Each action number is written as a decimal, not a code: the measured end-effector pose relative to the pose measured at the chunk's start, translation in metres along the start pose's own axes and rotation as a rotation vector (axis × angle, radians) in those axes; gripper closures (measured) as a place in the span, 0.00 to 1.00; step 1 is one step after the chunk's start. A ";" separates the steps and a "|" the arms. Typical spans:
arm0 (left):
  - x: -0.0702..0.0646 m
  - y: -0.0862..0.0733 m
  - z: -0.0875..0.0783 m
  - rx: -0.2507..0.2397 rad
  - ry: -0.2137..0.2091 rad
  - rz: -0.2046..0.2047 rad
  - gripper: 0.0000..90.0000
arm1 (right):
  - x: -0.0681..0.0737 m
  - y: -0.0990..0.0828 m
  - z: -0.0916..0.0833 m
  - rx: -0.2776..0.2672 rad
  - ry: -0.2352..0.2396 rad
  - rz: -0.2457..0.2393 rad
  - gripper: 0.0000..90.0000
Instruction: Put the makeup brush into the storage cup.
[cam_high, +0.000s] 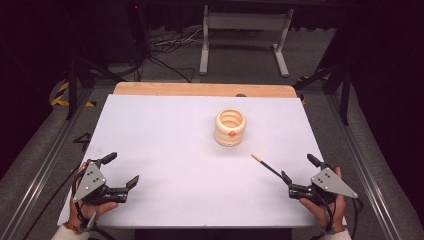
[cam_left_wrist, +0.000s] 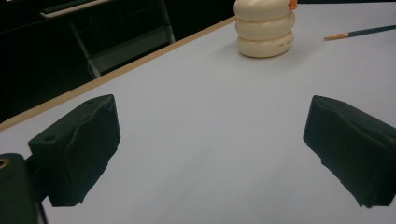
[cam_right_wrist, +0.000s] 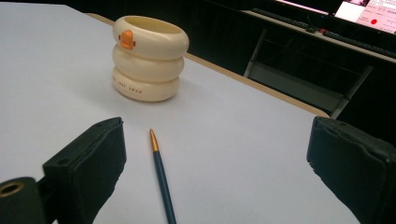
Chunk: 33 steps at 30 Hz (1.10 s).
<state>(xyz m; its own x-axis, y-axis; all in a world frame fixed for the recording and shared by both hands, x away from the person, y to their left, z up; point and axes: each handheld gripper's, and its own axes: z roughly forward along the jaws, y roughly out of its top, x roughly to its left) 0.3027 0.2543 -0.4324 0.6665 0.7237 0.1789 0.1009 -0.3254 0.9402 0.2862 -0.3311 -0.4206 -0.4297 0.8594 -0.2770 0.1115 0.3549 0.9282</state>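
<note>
Jaws of the right gripper (cam_high: 299, 176) stand wide apart and empty, low over the white table top (cam_high: 165, 140), with the slim dark-blue pen with a gold tip (cam_right_wrist: 161, 177) lying flat between them in the right gripper view, touched by neither pad. The pen points toward the cream ribbed holder of three stacked rings with an orange duck bill (cam_high: 230, 127), which stands upright and well apart, farther up the table. The left gripper (cam_high: 121, 170) rests open and idle near the table's near-left corner. The step looks like the approach to picking up the pen; next, the right jaws should settle lower around the barrel and close across it.
</note>
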 end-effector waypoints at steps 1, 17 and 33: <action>0.000 0.000 0.001 0.004 -0.006 0.000 0.05 | -0.001 -0.001 0.000 0.000 0.000 0.004 0.06; -0.005 0.001 0.004 0.005 -0.039 0.008 0.06 | 0.001 -0.001 0.003 0.014 0.008 0.012 0.06; -0.004 0.004 0.024 0.038 -0.084 0.015 0.07 | -0.010 0.019 0.013 0.099 0.089 0.006 0.06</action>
<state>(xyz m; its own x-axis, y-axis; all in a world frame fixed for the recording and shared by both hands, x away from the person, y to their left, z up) 0.3180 0.2354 -0.4362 0.7278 0.6653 0.1663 0.1176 -0.3600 0.9255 0.3041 -0.3279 -0.4037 -0.5062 0.8271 -0.2443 0.1999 0.3881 0.8997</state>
